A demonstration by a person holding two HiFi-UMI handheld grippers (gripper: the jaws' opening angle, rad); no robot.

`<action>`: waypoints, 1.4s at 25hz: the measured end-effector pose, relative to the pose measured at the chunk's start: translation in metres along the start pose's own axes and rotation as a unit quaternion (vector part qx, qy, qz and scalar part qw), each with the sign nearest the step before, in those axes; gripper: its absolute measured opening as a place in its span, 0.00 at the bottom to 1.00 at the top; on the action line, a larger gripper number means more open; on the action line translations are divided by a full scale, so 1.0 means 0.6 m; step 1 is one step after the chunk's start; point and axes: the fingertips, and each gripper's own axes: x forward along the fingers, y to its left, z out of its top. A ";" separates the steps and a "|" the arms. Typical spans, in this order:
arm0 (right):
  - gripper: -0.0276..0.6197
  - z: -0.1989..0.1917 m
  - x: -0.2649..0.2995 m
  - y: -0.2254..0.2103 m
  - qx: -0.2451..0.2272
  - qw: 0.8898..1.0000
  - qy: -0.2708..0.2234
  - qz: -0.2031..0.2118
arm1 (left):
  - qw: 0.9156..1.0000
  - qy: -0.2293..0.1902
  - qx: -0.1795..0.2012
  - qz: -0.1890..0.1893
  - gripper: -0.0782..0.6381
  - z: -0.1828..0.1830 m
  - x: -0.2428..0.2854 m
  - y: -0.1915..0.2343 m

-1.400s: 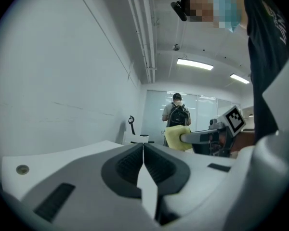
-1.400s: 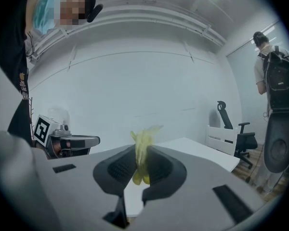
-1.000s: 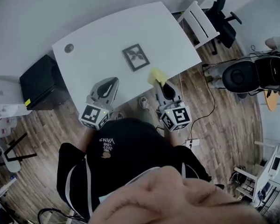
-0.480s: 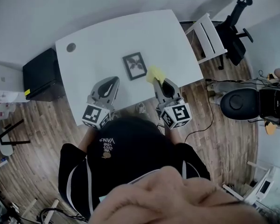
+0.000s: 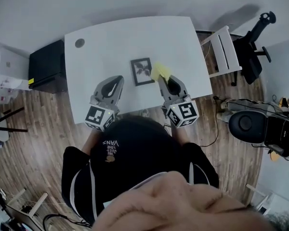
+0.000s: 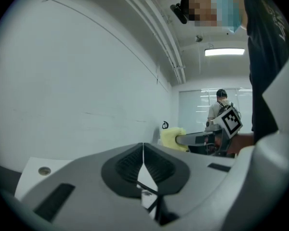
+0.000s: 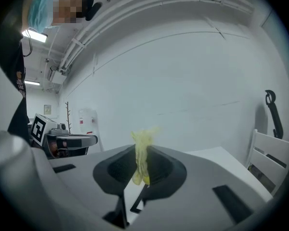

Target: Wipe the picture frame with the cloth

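A black picture frame [image 5: 142, 71] with a leaf print lies flat on the white table [image 5: 111, 42], between my two grippers. My right gripper [image 5: 164, 81] is shut on a yellow cloth [image 5: 160, 72], which hangs just right of the frame. In the right gripper view the cloth [image 7: 142, 153] is pinched between the jaws. My left gripper [image 5: 116, 83] is shut with nothing in it, left of the frame. A corner of the frame [image 6: 151, 203] shows under the left jaws, and the cloth [image 6: 172, 138] appears beyond them.
A black cabinet [image 5: 47, 64] stands at the table's left end. A white chair [image 5: 225, 49] and a black office chair [image 5: 255, 47] stand to the right. A round grommet [image 5: 79, 43] sits in the table's far left corner. Wooden floor lies around.
The head view has swung, so the table now sits squarer and more central. Both grippers stay near the frame, with the cloth held close to the frame's right edge.
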 end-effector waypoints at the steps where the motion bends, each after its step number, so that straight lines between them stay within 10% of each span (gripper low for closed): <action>1: 0.11 0.001 0.004 -0.002 -0.002 1.000 0.000 0.005 | 1.000 0.000 0.001 0.007 0.13 0.000 -0.001 0.001; 22: 0.11 -0.017 0.124 -0.023 -0.031 0.994 0.035 0.102 | 0.992 0.001 -0.009 0.130 0.13 -0.006 -0.038 0.012; 35: 0.11 -0.080 0.190 -0.035 -0.021 0.991 0.083 0.107 | 0.991 -0.007 0.000 0.136 0.13 -0.001 -0.032 0.029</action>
